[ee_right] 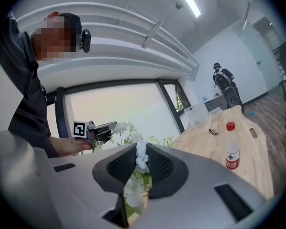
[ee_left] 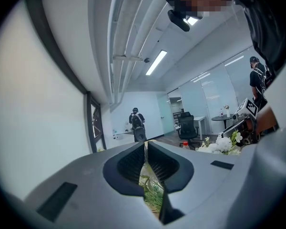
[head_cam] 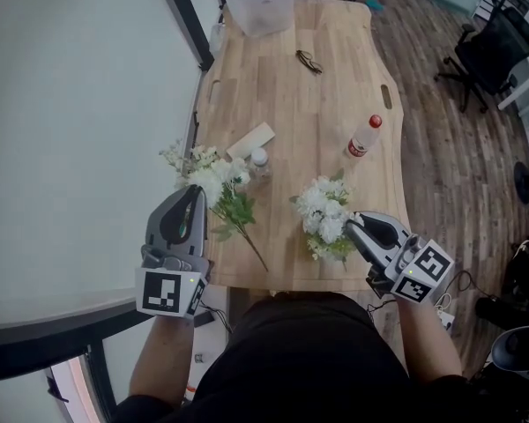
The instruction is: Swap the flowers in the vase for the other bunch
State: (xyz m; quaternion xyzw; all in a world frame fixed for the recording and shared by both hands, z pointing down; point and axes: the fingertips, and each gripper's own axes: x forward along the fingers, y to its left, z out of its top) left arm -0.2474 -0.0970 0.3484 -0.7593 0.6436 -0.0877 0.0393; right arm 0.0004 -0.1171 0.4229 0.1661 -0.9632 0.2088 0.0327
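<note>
White upright bunch (head_cam: 322, 203) pinched in right hand-held gripper (head_cam: 351, 224), leafy white bunch (head_cam: 232, 206) clamped in left hand-held gripper (head_cam: 197, 190)

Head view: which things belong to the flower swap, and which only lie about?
Job: left flower bunch, in left claw; right flower bunch, in right claw.
Lying about: red-capped bottle, glasses, clear plastic box, pale block.

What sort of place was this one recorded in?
Most likely an open office or lab workspace. A long wooden table stands on plank flooring with a black swivel chair beside it. Glass partitions and a ceiling strip light show further back.
</note>
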